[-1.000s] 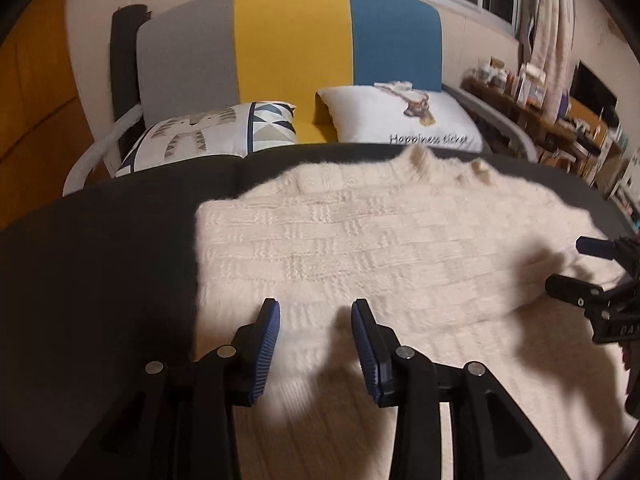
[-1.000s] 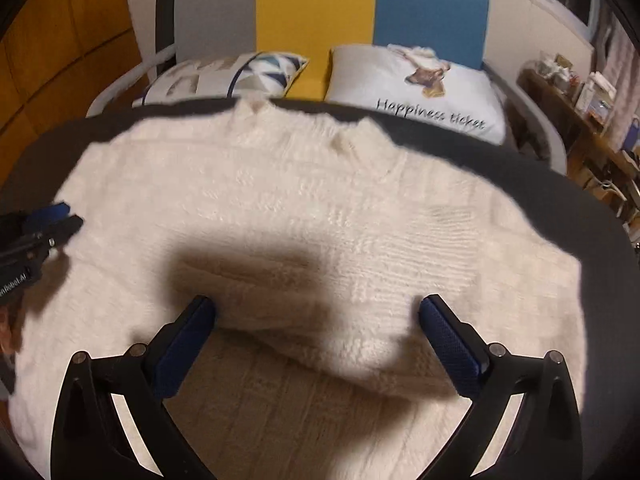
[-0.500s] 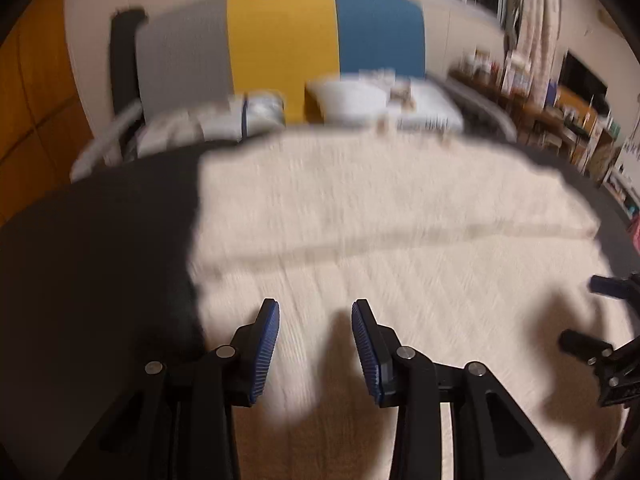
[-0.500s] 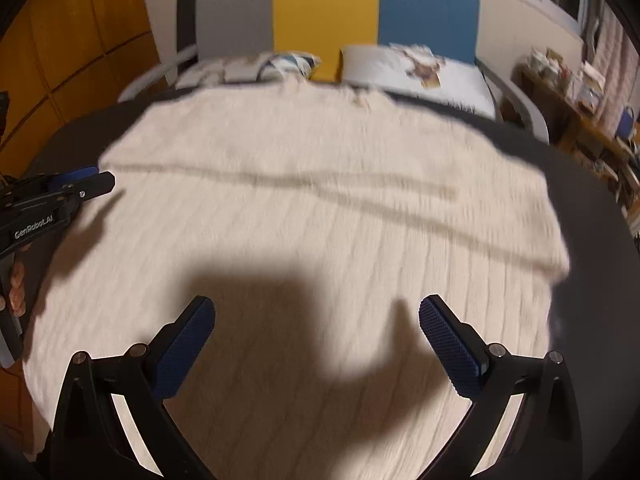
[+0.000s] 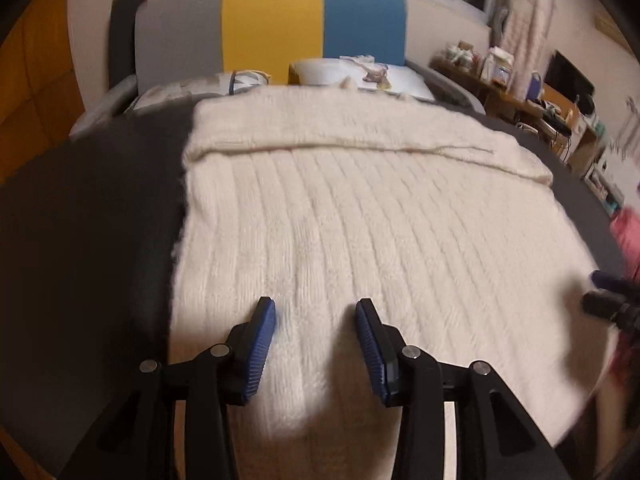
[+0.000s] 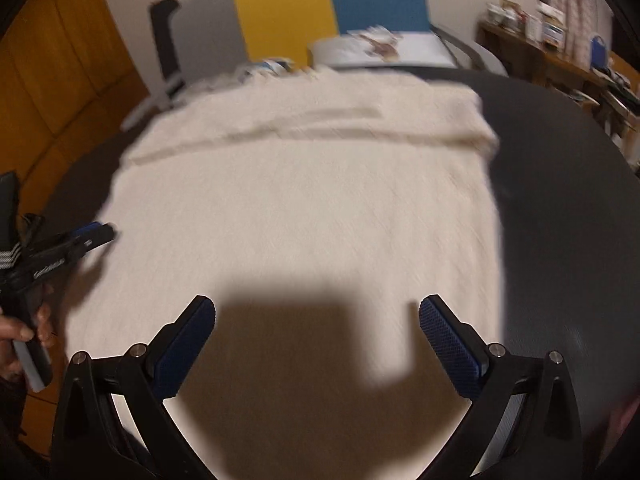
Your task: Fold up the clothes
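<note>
Your left claw (image 5: pixel 316 320) hangs low over the near part of the cream knitted sweater (image 5: pixel 360 220), its blue-padded fingers (image 5: pixel 260 336) parted with nothing between them but knit showing below. Your right claw (image 6: pixel 318 332) is spread much wider, also released, above the sweater's near edge, and it throws a blocky shadow across the wool just ahead of it.

The sweater lies flat on the dark round table (image 5: pixel 100 220), folded over so a straight fold edge runs across its far part; it covers the middle of the table, and bare dark top shows to either side.

The sweater's near hem is cut off by the bottom of both views and by the claw bodies, so you cannot tell how far it reaches toward you. The right wrist view is smeared with motion blur, and the knit ribbing is lost there. Whether either claw's pads touch the wool cannot be made out.

The left wrist view gives you the ribs and the fold seam sharply, with the tip of the right claw just entering at its right edge. The right wrist view shows instead your left claw from the side at the sweater's left edge, with your hand (image 6: pixel 20 332) gripping its handle. Behind the table both views show the grey, yellow and blue sofa (image 5: pixel 276 28) with its cushions (image 5: pixel 360 74).
</note>
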Action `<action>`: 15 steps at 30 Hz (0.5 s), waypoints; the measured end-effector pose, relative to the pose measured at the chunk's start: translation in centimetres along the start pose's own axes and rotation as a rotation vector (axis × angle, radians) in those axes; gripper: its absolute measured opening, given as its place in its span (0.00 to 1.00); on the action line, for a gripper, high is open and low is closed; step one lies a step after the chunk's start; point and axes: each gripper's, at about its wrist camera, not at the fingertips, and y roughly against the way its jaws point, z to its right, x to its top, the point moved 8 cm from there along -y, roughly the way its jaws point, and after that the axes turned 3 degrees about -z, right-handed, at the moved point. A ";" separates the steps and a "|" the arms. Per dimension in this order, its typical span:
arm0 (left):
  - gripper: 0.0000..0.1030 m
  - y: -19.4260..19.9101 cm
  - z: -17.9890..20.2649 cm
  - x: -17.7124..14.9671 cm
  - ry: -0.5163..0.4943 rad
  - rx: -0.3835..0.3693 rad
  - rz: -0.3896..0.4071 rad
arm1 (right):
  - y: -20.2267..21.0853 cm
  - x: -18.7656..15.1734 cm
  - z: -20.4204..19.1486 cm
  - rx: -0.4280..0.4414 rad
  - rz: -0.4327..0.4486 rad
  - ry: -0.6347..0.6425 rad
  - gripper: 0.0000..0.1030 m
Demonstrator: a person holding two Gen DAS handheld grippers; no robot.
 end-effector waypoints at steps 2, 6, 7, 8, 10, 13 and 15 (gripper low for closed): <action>0.43 0.4 0.4 -1.3 -0.017 0.003 0.013 | 0.2 -1.9 1.5 0.010 -0.005 -0.031 1.00; 0.46 1.4 0.7 -2.1 -0.022 0.008 -0.007 | 1.3 -2.7 2.8 0.047 0.021 -0.044 1.00; 0.46 2.0 0.8 -2.0 -0.012 0.004 -0.014 | 1.9 -2.4 3.0 0.076 0.026 -0.087 1.00; 0.46 2.7 1.0 -2.1 -0.012 -0.013 -0.002 | 2.3 -2.2 3.3 0.094 0.036 -0.113 1.00; 0.46 4.3 1.6 -2.8 -0.037 -0.028 0.028 | 3.6 -2.4 3.2 0.143 0.065 -0.128 1.00; 0.46 4.1 1.8 -4.7 -0.067 -0.025 0.015 | 5.0 -3.2 2.6 0.229 0.083 -0.118 1.00; 0.47 3.6 1.5 -5.7 -0.065 -0.033 0.017 | 5.1 -3.9 2.2 0.277 0.070 -0.111 1.00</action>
